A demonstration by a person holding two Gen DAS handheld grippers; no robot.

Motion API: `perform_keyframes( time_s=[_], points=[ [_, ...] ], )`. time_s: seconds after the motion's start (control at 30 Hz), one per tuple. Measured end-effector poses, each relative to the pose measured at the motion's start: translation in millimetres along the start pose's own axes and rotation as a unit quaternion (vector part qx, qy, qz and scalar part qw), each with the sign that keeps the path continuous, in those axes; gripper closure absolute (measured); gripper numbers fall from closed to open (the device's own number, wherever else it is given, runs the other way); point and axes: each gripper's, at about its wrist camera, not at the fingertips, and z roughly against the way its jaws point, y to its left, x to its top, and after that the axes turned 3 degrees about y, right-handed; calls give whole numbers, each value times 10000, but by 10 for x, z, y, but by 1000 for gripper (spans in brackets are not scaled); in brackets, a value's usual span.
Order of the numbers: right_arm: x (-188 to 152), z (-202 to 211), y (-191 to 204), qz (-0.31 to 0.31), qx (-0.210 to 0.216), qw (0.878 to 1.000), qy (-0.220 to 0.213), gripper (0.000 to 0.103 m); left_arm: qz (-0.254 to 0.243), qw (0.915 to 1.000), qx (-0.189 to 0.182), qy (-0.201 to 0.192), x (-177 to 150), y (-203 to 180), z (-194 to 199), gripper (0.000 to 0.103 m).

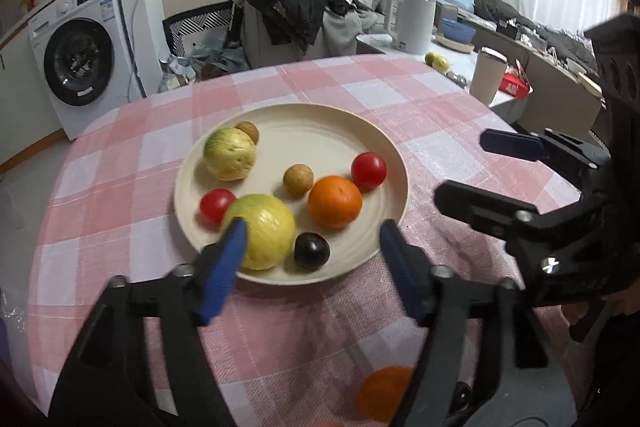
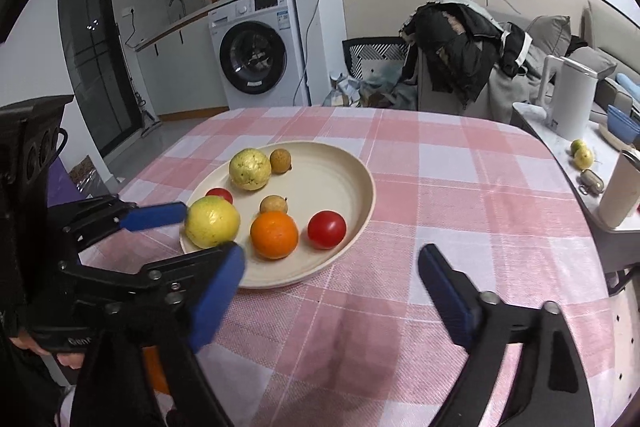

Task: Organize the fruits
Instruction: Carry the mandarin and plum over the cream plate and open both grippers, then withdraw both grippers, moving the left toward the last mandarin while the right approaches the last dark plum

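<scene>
- My left gripper (image 1: 312, 239): jaws wide, empty, at plate (image 1: 384, 147) near rim, bracketing guava (image 1: 264, 231) + dark plum (image 1: 312, 251).
- Right gripper (image 2: 332, 267): wide, empty, beside plate.
- Step: approach, prob. guava pick.
- Next: advance, centre on 1 fruit, close gently; round, may roll.

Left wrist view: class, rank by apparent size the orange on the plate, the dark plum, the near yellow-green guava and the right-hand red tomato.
1. Near yellow-green guava, partly behind a blue finger.
2. Orange.
3. Right-hand red tomato and dark plum: too alike to rank, and the plum lies nearer the camera.
</scene>
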Motion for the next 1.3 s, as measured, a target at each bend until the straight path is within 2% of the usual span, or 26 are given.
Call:
perform_keyframes(
  time_s=[0.07,0.17,0.27,0.33,0.57,0.87,1.2,1.3],
  points=[
    [-21,65,-11,-26,-19,10000,-19,3,58,9999,11,-86,-35,43,103,20],
    [-69,135,-11,-21,-49,10000,23,0,137,9998,25,-171,-97,99,258,16],
    [-122,160,25,5,41,9999,165,0,223,9993,106,-287,-184,148,423,1],
    [-169,197,67,73,9,9997,216,0,295,9986,185,-397,-243,183,531,1],
    [-311,297,185,183,-26,9992,347,0,429,9979,241,-419,-404,193,792,1],
    [-566,402,361,432,-86,9970,635,0,398,9982,227,-382,-591,28,1025,1],
    [-717,458,470,649,35,9941,865,0,206,9988,334,-297,-721,-92,1056,1],
    [-727,442,519,720,118,9931,914,0,251,9990,260,-247,-706,-82,1012,1]
  ],
)
